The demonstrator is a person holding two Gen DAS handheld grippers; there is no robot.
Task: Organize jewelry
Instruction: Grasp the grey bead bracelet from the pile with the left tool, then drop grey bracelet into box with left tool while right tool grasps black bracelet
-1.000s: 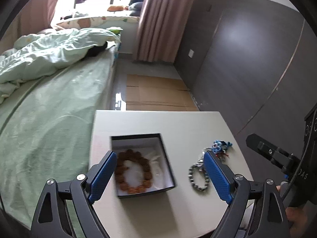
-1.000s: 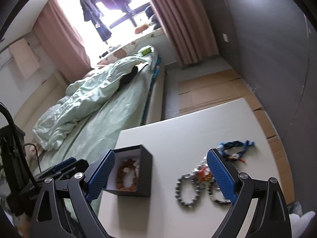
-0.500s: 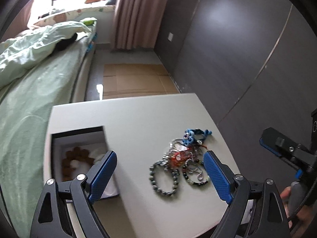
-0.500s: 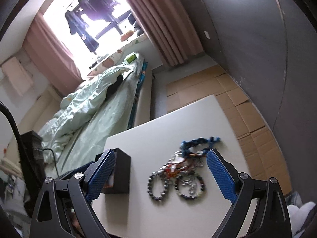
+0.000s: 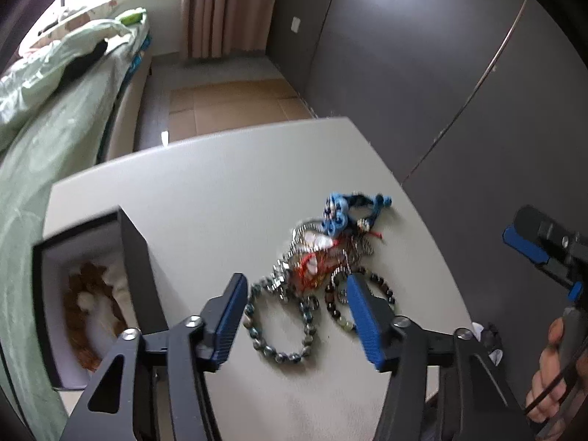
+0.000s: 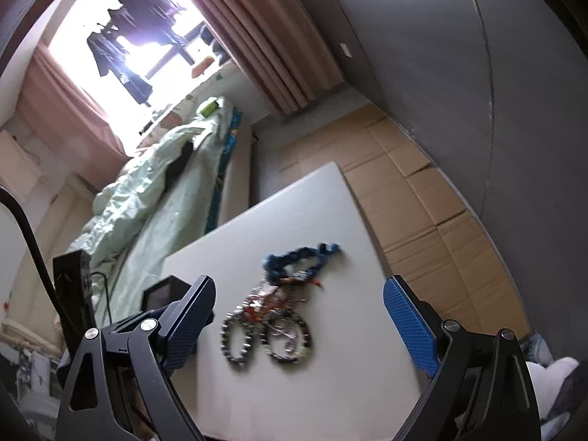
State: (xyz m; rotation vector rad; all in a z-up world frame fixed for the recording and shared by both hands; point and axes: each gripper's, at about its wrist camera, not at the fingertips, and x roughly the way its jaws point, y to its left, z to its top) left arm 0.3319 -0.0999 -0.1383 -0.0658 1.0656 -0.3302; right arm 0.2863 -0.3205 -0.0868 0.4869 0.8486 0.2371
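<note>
Bracelets (image 5: 294, 316) lie tangled on the bench (image 5: 205, 198) just ahead of your left gripper (image 5: 294, 321), spread wide; your right gripper (image 6: 305, 327) is spread too, empty.

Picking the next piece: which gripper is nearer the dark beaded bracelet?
Left. The left gripper has its open fingers around the dark beaded bracelet; the right gripper hangs open, farther back above the table.

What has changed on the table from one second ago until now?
The left hand-held gripper swung right, away from the box and over the grey bead bracelet; it is open and holds nothing. The right hand-held gripper also shifted and is open. The box, the brown bracelet inside it and the jewelry pile did not move.
</note>
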